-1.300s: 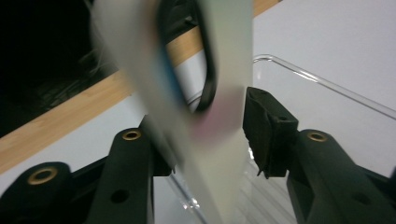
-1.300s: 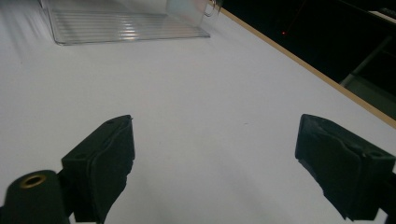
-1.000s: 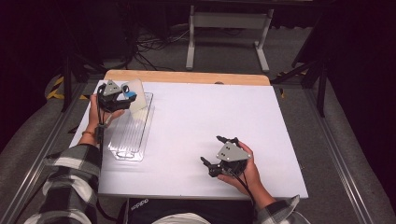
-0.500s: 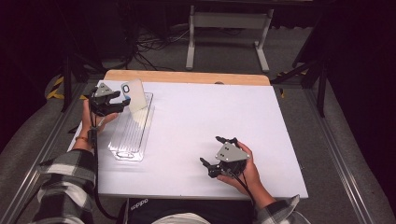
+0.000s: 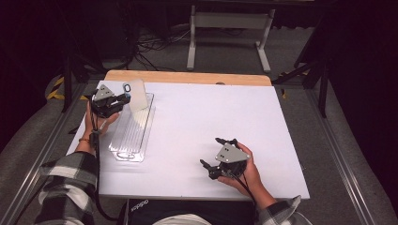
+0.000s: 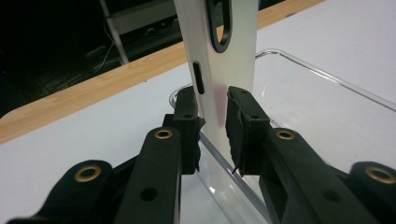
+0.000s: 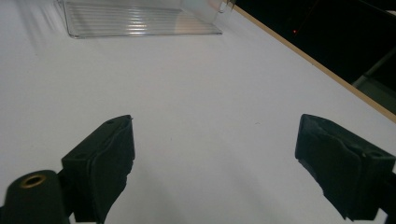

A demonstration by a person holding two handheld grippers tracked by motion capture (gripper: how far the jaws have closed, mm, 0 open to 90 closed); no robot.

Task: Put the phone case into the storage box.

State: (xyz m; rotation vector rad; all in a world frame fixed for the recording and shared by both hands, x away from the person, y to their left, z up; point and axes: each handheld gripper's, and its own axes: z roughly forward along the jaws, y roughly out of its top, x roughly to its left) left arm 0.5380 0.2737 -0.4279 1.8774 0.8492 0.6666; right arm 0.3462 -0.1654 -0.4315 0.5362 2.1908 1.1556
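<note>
A clear plastic tray lies on the left of the white table. At the tray's far end a white flat case with an oval cut-out stands upright. My left gripper comes at it from the left. In the left gripper view its jaws have just been closing and now press on the case from both sides, above the tray rim. My right gripper rests low over the table near the front right. Its jaws stand wide open with nothing between them, facing the tray.
A wooden strip runs along the table's far edge. Beyond it stand a metal frame's legs and cables on the floor. A dark object sits below the table's front edge. Metal rails flank the table.
My left hand has shifted a little to the left and nearer to the person, at the case. The case still stands at the tray's far end. The right hand has kept still.
</note>
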